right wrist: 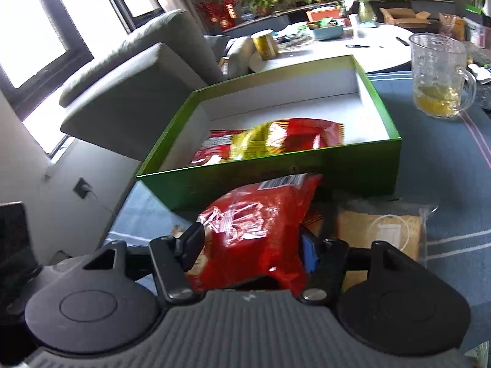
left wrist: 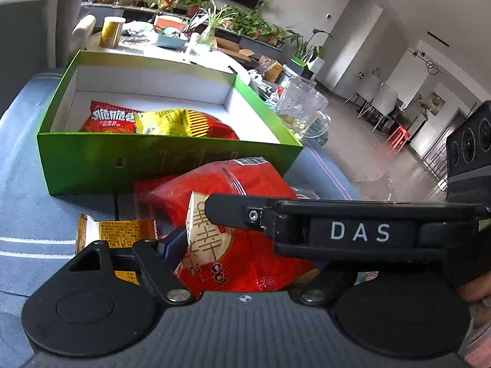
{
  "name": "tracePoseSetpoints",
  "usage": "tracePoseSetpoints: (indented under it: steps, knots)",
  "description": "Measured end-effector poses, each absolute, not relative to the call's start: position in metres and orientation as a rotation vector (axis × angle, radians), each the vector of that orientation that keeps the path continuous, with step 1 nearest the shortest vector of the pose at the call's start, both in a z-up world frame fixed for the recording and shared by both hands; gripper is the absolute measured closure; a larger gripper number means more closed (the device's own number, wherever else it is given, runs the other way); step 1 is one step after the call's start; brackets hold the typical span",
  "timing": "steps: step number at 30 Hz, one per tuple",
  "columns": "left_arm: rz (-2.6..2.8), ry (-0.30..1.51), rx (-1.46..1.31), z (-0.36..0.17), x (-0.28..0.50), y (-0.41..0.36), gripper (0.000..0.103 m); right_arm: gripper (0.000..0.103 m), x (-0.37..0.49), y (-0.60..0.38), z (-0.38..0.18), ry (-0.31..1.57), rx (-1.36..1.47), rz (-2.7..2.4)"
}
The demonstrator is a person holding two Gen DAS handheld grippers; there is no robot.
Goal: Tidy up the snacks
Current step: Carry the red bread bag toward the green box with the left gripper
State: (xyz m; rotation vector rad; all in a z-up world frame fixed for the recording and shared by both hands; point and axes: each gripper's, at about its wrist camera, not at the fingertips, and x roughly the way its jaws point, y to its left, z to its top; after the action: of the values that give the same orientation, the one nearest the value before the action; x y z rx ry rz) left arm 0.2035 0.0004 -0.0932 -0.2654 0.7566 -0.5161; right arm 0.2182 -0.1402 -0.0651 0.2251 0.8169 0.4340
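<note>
A green box with a white inside stands on the blue tablecloth and holds a red snack bag with a yellow packet on top. In front of the box, a large red snack bag is gripped from both sides. My left gripper is shut on its near end. My right gripper is shut on it too; its black arm marked DAS crosses the left wrist view.
An orange packet lies under the red bag at left. A clear bag of beige snack lies to the right. A glass mug stands right of the box. A grey sofa and a cluttered white table lie beyond.
</note>
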Motion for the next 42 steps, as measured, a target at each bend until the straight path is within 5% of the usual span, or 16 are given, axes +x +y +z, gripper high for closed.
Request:
tracePoseSetpoints:
  steps: [18, 42]
  knots:
    - [-0.497, 0.59, -0.152, -0.037, 0.188, 0.001, 0.028, 0.043, 0.207, -0.139, -0.02, 0.659, 0.265, 0.503]
    - [-0.431, 0.537, -0.043, -0.026, 0.308, 0.046, 0.028, 0.043, 0.321, -0.098, -0.014, 0.638, 0.39, 0.574]
